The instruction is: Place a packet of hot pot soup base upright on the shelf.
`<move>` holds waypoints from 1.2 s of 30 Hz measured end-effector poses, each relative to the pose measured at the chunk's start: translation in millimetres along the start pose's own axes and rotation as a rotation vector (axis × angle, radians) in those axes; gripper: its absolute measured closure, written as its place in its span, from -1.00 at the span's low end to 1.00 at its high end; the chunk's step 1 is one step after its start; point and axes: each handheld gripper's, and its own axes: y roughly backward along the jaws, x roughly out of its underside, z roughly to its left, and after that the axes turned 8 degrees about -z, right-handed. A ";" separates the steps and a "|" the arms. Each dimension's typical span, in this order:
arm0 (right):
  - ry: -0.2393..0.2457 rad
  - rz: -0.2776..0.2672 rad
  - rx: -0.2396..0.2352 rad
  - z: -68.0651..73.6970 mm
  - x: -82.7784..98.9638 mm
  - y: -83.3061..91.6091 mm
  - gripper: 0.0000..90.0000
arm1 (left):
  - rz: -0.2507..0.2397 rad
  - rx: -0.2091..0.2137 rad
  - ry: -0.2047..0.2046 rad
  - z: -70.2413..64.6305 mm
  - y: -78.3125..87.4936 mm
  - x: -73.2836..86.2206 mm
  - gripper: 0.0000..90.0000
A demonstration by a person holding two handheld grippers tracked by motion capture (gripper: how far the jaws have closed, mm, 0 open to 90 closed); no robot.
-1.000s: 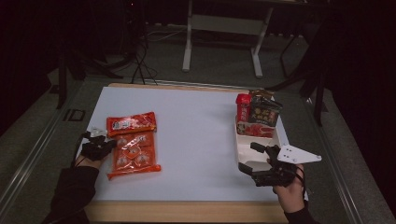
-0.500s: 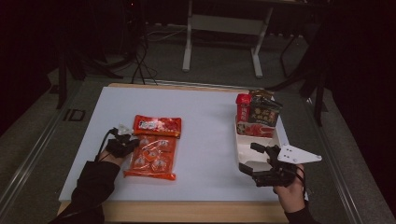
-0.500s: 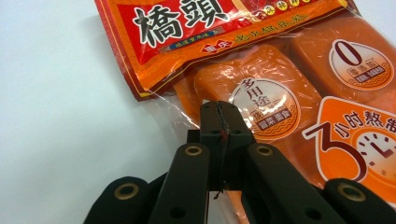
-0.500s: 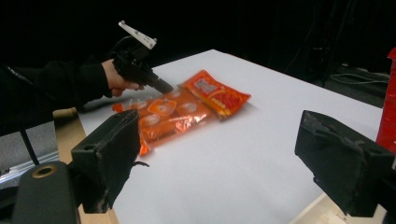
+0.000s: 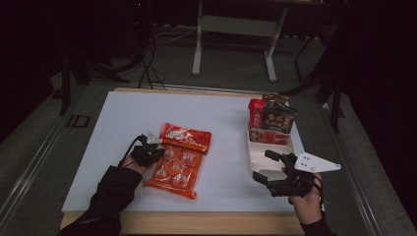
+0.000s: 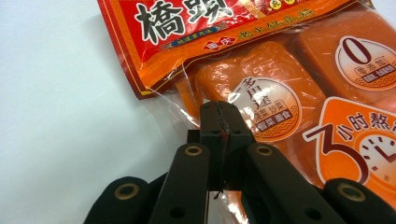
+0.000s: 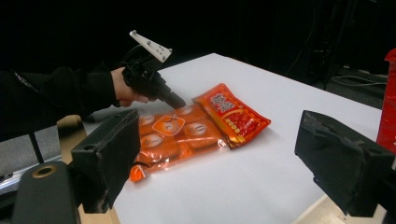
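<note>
Low in the frame's left, the left gripper (image 6: 219, 122), jaws clamped on the orange packet (image 5: 173, 172)'s clear edge, should drag it gently, while the right gripper (image 5: 270, 171) waits wide open.

White table (image 5: 123, 128): orange packet (image 5: 174, 167), white tray (image 5: 258, 160).

Dark lab or studio: white table (image 5: 123, 108), floor cables (image 5: 147, 69), stand legs (image 5: 199, 46).

Two grippers (image 5: 156, 153) (image 5: 269, 169), one orange packet (image 5: 174, 169), one white tray (image 5: 259, 160), two upright packets (image 5: 272, 120).
</note>
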 end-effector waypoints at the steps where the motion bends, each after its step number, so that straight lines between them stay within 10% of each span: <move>1: -0.002 -0.001 -0.002 -0.2 0.1 0.2 -0.68 | -0.002 0.014 -0.001 -2.3 -0.9 -0.9 1.00; 17: -0.019 -0.003 -0.003 -0.5 2.8 1.9 -0.69 | 0.025 0.073 -0.063 -11.8 17.4 4.5 0.99; 36: 0.015 0.037 -0.003 4.1 4.0 -4.4 -0.69 | 0.060 0.133 -0.041 -22.9 26.4 18.0 1.00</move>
